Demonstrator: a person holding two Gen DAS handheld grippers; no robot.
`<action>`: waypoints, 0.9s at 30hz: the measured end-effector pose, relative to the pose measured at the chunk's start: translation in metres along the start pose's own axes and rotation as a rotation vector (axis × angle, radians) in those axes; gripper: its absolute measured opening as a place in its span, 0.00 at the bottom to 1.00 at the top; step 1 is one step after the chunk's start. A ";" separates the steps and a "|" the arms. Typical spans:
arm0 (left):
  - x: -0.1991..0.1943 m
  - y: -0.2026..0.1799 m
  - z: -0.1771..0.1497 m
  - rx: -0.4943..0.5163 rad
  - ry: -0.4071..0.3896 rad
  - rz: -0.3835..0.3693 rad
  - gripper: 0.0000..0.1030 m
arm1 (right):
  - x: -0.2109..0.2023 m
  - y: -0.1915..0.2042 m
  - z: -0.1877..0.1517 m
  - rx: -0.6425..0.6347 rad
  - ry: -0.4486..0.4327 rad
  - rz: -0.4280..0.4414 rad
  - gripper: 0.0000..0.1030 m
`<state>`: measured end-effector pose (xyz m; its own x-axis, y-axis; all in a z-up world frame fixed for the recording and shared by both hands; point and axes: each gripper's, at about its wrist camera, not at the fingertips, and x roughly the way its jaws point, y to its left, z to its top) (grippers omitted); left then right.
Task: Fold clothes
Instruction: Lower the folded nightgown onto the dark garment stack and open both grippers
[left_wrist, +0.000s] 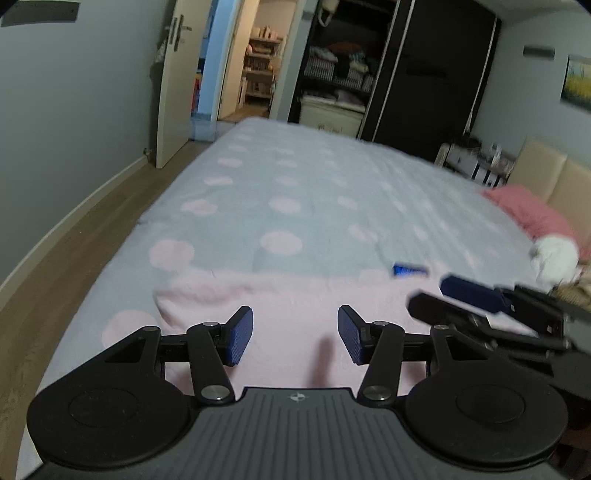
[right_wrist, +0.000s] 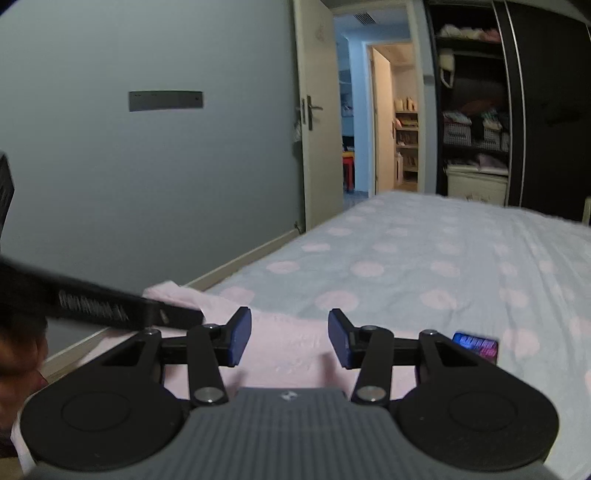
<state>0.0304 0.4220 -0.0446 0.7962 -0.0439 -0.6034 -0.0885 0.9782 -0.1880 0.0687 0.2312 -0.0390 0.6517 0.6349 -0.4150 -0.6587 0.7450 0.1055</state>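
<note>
- Cloth: soft pale pink fleecy garment (left_wrist: 288, 306) at lower frame, limp and light; I'd pinch an edge.
- My left gripper (left_wrist: 295, 334) and right gripper (right_wrist: 290, 338) gape wide, holding nothing.

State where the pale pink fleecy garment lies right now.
The pale pink fleecy garment lies on the near edge of the dotted grey-blue bedspread, beneath both open grippers in both wrist views.

the pink garment (left_wrist: 295, 314) looks like soft, fuzzy cloth. the bedsheet (left_wrist: 314, 192) is matt cloth. the floor (left_wrist: 74, 240) looks like wood.
</note>
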 end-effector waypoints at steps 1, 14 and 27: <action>0.006 -0.003 -0.005 0.016 0.009 0.012 0.47 | 0.006 0.000 -0.004 0.004 0.001 -0.007 0.48; 0.022 0.016 -0.044 0.008 -0.024 0.066 0.54 | 0.030 -0.023 -0.036 0.066 0.021 -0.045 0.56; -0.012 0.002 -0.026 -0.014 0.019 0.175 0.57 | -0.029 -0.058 -0.053 0.122 0.027 -0.118 0.62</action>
<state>0.0055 0.4197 -0.0579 0.7564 0.1223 -0.6426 -0.2331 0.9683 -0.0900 0.0681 0.1592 -0.0813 0.7101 0.5373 -0.4551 -0.5269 0.8342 0.1627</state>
